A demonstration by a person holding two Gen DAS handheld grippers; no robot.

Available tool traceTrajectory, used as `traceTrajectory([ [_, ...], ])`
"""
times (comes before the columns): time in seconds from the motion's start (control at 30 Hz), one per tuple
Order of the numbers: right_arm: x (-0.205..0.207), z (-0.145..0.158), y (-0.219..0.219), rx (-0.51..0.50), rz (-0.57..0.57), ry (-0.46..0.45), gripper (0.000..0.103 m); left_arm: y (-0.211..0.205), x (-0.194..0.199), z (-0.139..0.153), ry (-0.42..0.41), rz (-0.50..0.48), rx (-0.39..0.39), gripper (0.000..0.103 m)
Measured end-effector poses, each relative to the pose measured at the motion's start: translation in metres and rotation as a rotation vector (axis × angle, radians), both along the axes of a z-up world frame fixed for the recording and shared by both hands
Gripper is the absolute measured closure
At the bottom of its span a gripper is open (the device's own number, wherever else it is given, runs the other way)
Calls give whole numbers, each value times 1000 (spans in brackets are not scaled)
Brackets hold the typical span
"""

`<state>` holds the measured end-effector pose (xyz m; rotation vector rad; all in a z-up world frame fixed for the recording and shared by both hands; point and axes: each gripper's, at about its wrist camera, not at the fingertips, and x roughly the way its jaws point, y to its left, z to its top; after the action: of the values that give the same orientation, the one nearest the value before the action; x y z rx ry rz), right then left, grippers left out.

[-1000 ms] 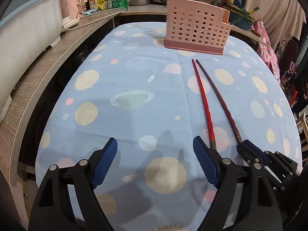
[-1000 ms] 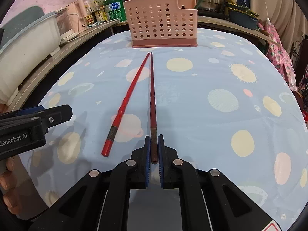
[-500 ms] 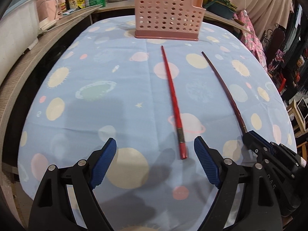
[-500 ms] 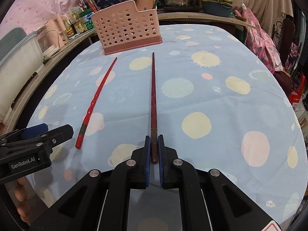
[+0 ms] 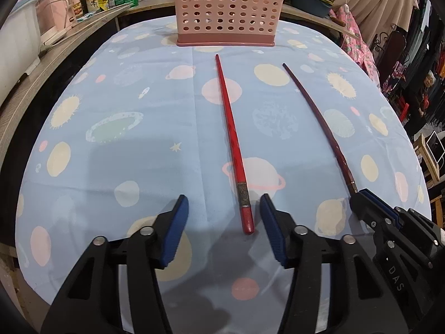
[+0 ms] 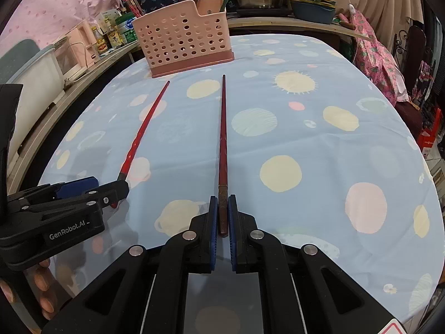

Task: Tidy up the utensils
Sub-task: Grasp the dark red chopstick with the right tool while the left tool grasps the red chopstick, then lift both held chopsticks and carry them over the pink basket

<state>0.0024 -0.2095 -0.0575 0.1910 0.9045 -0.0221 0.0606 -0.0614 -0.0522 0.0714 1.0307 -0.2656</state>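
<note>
Open cloth (image 5: 139, 167) between tongs and pink basket (image 5: 225, 8); only 2 chopsticks (image 5: 232, 139) cross path.

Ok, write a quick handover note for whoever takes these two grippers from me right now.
Right gripper: shut on the dark chopstick at its butt end, tip pointing toward the pink basket.
Left gripper: open, jaws straddling the butt end of the red chopstick, not gripping it yet.
Both chopsticks are on the tablecloth, side by side but apart, in front of the basket.
Done: dark chopstick gripped.
Left: close on the red one, then put both in the basket, probably tips down.
</note>
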Motion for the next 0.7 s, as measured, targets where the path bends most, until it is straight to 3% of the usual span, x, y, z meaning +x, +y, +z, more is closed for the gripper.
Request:
traceTrajectory([
  [0.07,0,0,0,-1,0,0,96,1,0,1,-2,-5,5,72],
  [0.13,0,0,1,-1,1,0,96,3,2,1,7,-12,-5,95],
  [0.43,-4,8,2,7,10,-19,96,12,-5,14,7,-25,-52,96],
  [0.7,-10,49,-3,41,12,-101,96,28,-7,61,-64,7,-115,96],
])
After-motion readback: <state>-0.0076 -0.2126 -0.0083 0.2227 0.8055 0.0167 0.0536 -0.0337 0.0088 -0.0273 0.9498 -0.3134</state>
